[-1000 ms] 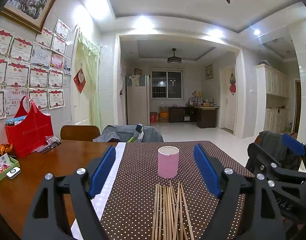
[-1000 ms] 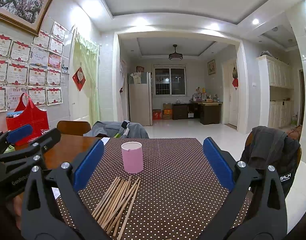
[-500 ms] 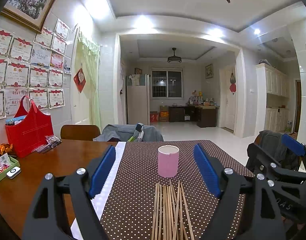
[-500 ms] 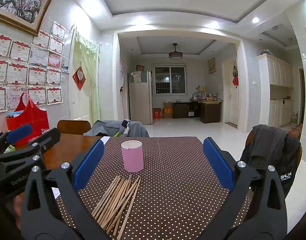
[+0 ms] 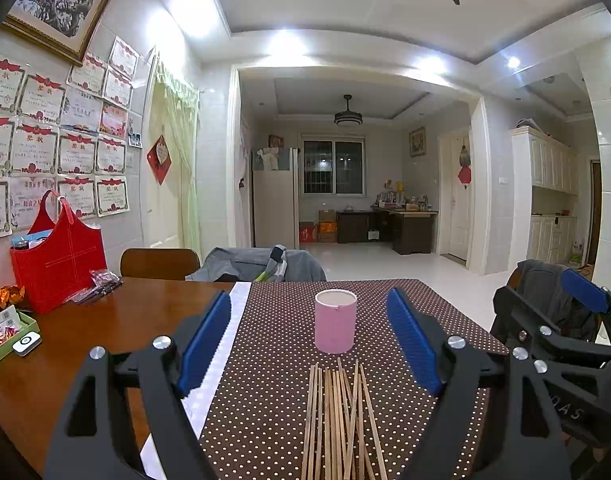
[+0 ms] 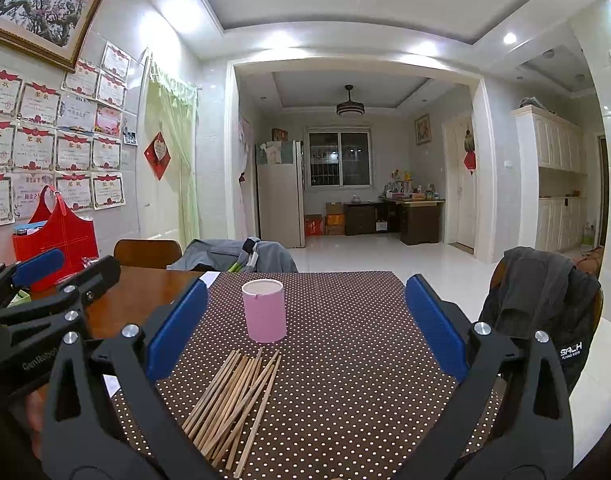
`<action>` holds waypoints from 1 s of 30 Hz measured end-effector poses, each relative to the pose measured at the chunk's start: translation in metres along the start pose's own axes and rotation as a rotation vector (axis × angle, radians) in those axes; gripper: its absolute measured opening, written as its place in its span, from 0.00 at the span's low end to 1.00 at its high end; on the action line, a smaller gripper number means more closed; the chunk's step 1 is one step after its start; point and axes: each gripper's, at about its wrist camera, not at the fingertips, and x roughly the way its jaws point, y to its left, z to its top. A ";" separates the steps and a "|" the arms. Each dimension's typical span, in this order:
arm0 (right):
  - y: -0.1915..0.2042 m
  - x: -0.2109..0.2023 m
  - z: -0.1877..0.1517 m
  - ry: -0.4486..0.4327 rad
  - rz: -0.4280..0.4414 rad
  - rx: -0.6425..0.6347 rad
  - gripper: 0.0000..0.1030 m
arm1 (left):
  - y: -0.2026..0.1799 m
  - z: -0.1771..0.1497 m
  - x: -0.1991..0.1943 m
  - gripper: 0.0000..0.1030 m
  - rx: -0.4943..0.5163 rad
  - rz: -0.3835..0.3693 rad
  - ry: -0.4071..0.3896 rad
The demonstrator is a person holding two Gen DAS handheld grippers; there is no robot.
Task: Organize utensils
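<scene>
Between the spread jaws: chopsticks point(image 5: 339, 420) loose on the bench point(image 5: 85, 332), pink cup point(image 5: 334, 321) upright just beyond.
Left gripper point(image 5: 309, 344) and right gripper point(image 6: 301, 326) hover empty, released, likely lined up to gather sticks for the cup.

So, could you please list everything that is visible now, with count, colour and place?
Pink cylindrical cup: one, pink, upright on cloth, beyond sticks.
Thin wooden chopsticks: loose pile, count unclear, tan, lying before cup.
Brown white-dotted tablecloth: one, on table.
Brown wooden table: one, left part bare.
Red felt bag: one, table's left, by wall.
Dark jacket: one, over right chair.
Left gripper: black, blue pads, open.
Right gripper: same, open.
</scene>
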 end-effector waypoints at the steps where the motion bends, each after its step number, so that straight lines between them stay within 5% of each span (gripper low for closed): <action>1: 0.000 0.000 -0.001 0.001 0.000 0.001 0.94 | 0.000 0.000 0.000 0.77 0.000 -0.001 -0.001; 30: 0.003 0.008 -0.006 0.043 0.005 0.011 0.94 | 0.000 -0.010 0.012 0.77 0.003 -0.001 0.022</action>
